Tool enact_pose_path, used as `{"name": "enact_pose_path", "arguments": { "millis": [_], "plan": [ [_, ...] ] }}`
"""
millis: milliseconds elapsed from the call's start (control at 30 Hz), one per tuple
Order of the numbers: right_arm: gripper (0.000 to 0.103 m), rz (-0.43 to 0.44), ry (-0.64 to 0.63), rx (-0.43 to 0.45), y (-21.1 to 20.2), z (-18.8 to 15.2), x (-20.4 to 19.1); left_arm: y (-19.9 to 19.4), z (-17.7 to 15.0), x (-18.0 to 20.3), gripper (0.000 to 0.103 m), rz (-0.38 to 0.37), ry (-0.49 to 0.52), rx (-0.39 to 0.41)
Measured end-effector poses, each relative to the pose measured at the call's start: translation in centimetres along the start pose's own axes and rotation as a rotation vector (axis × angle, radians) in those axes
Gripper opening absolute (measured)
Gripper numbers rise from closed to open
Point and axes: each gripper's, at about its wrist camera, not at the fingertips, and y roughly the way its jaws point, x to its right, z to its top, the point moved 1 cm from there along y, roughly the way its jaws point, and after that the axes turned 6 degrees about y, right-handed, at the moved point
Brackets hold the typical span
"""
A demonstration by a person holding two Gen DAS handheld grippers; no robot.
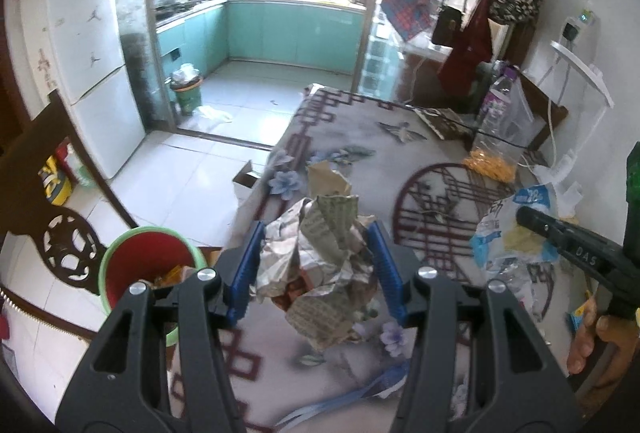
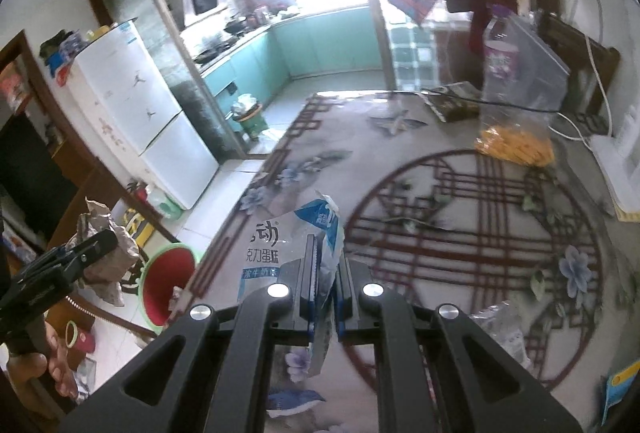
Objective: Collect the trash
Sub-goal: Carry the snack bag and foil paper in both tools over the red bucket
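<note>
My left gripper [image 1: 316, 265] is shut on a crumpled newspaper ball [image 1: 320, 265], held above the table's near left edge; the ball also shows in the right wrist view [image 2: 106, 257]. My right gripper [image 2: 326, 273] is shut on a blue and white plastic snack wrapper [image 2: 288, 253], lifted over the table; the wrapper also shows in the left wrist view [image 1: 512, 233]. A red bin with a green rim [image 1: 150, 265] stands on the floor left of the table, with some trash inside. It also shows in the right wrist view [image 2: 168, 281].
The patterned tablecloth [image 2: 460, 233] carries a clear bag of yellow snacks [image 2: 516, 145], a plastic bottle [image 2: 500, 57], a dark packet [image 2: 452, 101] and clear plastic scraps [image 2: 500, 329]. A carved wooden chair [image 1: 60, 233] stands by the bin. A white fridge [image 1: 88, 65] is further left.
</note>
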Motion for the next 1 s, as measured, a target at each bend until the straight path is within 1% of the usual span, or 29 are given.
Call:
{"name": "enact_pose_path", "arguments": {
  "millis": [267, 400, 500, 600, 767, 1000],
  "plan": [
    [0.008, 0.033, -0.071, -0.032, 2.8, 0.0, -4.5, -1.9, -2.6, -5.3, 0.052, 0.077, -0.095, -0.015],
    [0.008, 0.041, -0.088, -0.027, 3.7, -0.2, -6.9, -2.3, -2.9, -8.3, 0.052, 0.098, -0.12, -0.006],
    [0.008, 0.034, -0.09, -0.025, 4.1, -0.5, -8.7, -2.3, -2.6, -10.2, 0.052, 0.089, -0.123, 0.002],
    [0.008, 0.002, -0.098, -0.013, 4.5, -0.7, -10.4, -2.0, -2.5, -11.9, 0.052, 0.067, -0.119, 0.002],
    [0.008, -0.015, -0.077, -0.013, 5.8, -1.0, -12.9, -1.8, -2.2, -15.0, 0.052, 0.042, -0.099, 0.004],
    [0.008, -0.01, -0.095, -0.005, 7.4, -1.5, -17.7, -1.9, -2.0, -20.3, 0.052, 0.04, -0.115, 0.016]
  ]
}}
